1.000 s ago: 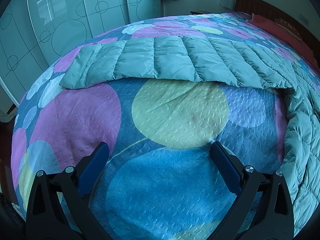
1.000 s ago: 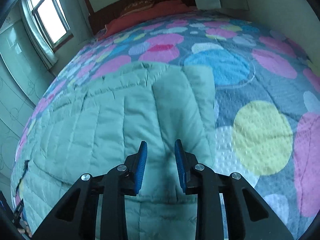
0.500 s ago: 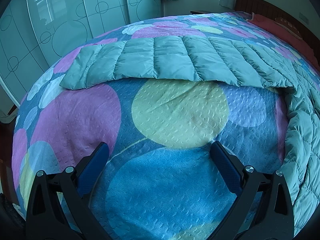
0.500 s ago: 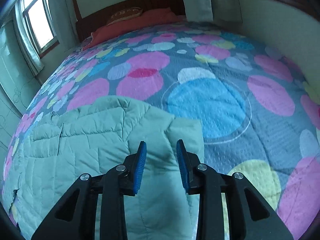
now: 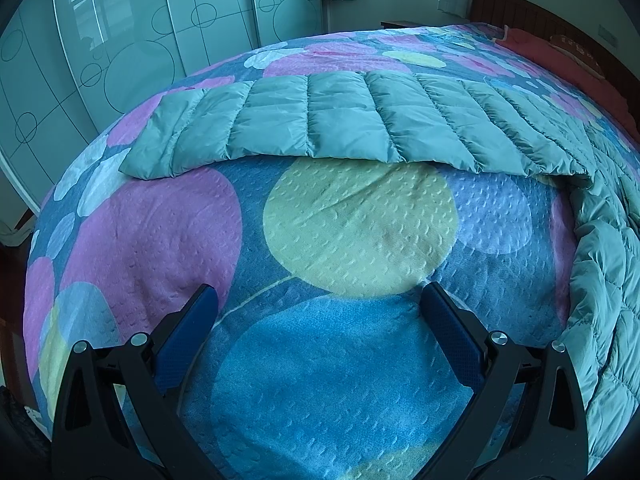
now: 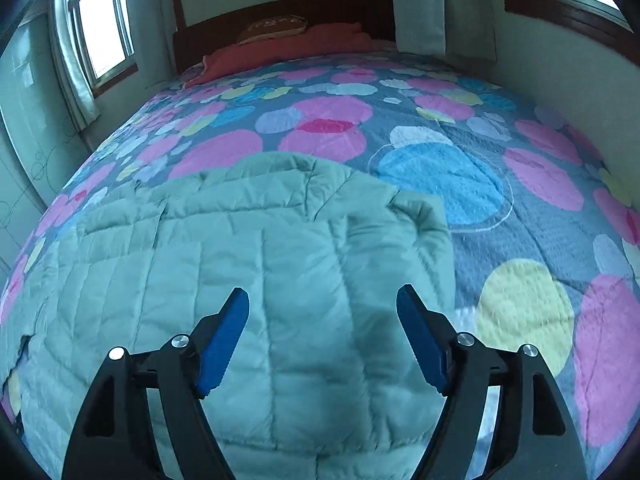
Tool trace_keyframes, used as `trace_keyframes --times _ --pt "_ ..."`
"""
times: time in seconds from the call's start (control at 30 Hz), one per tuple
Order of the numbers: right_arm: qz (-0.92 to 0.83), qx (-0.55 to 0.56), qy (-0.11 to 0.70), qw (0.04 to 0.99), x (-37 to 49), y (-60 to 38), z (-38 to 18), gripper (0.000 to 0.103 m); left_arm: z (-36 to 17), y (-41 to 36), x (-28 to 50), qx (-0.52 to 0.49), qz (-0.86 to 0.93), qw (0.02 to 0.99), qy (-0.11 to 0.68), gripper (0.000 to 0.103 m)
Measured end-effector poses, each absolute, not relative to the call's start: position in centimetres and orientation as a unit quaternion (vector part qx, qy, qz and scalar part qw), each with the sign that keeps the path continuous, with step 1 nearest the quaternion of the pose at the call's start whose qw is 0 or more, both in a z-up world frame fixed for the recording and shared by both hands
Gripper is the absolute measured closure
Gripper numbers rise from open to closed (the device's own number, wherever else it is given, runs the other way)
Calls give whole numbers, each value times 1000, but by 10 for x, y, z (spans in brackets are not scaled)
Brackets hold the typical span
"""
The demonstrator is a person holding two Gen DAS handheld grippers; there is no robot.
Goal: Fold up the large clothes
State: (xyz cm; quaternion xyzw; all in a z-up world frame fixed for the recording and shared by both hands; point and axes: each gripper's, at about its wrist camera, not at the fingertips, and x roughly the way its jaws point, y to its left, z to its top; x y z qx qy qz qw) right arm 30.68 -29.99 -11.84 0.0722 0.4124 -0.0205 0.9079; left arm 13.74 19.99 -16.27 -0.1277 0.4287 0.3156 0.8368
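Note:
A large pale green quilted down jacket (image 6: 248, 264) lies flat on the bed. In the left wrist view one long sleeve (image 5: 320, 124) stretches across the bedspread, and the body (image 5: 604, 280) runs down the right edge. My left gripper (image 5: 318, 304) is open and empty, above bare bedspread short of the sleeve. My right gripper (image 6: 322, 304) is open and empty above the jacket's body, with the other sleeve (image 6: 404, 236) folded over the body just ahead of it.
The bed has a bedspread with coloured circles (image 6: 436, 176). A red pillow (image 6: 288, 46) lies at the wooden headboard. Glass wardrobe doors (image 5: 132, 52) stand beyond the bed's far edge in the left wrist view. A wall (image 6: 560, 64) runs along the bed's right side.
My right gripper has opened from nearly shut to wide and drawn back over the jacket's body, leaving the sleeve lying folded. The left gripper has stayed still.

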Motion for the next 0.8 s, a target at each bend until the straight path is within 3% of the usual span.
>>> trace_keyframes --times 0.43,0.8 --pt "-26 28 437 899 290 -265 -159 21 -163 200 136 -136 310 838 427 2" --pt "-27 26 430 902 288 -265 -160 21 -149 253 118 -244 297 852 355 2"
